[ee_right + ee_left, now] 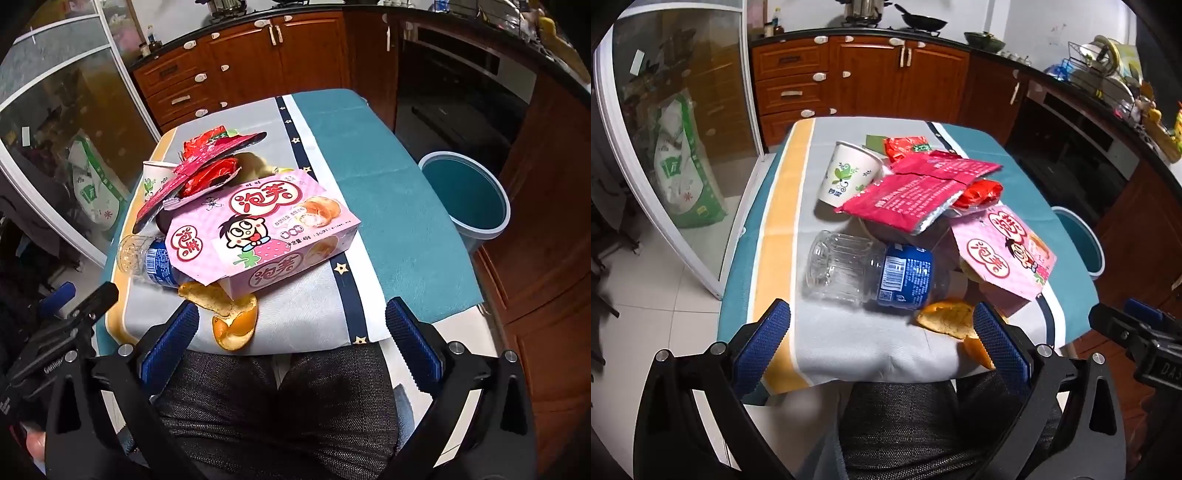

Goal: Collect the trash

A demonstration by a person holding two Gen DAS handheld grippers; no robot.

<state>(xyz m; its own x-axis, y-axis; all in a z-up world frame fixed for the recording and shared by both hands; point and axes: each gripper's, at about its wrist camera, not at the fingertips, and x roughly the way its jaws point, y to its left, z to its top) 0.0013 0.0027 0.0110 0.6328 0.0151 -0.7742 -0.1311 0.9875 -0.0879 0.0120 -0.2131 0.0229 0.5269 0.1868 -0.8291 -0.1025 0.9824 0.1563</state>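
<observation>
Right wrist view: tabletop [388,206] fills centre | teal bin [466,199] right of frame, beside it | pink puff box [266,229] mid-frame atop trash pile | plastic bottle [147,258] lying left | orange peel [229,317] lower centre | right claw [291,325] spread, empty | left claw [882,325] spread, empty

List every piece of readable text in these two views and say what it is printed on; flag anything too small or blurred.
"泡芙": large, on the top, flap and front side of the pink snack box.
"旺旺": small, at the box's top edge.
"净含量: 40g": on the box top, near its front edge.
Blue label of the plastic bottle: barcode and fine print, too small to read.
Pink foil wrapper: dense print, blurred.
Paper cup: small blue mark, unreadable.
</observation>
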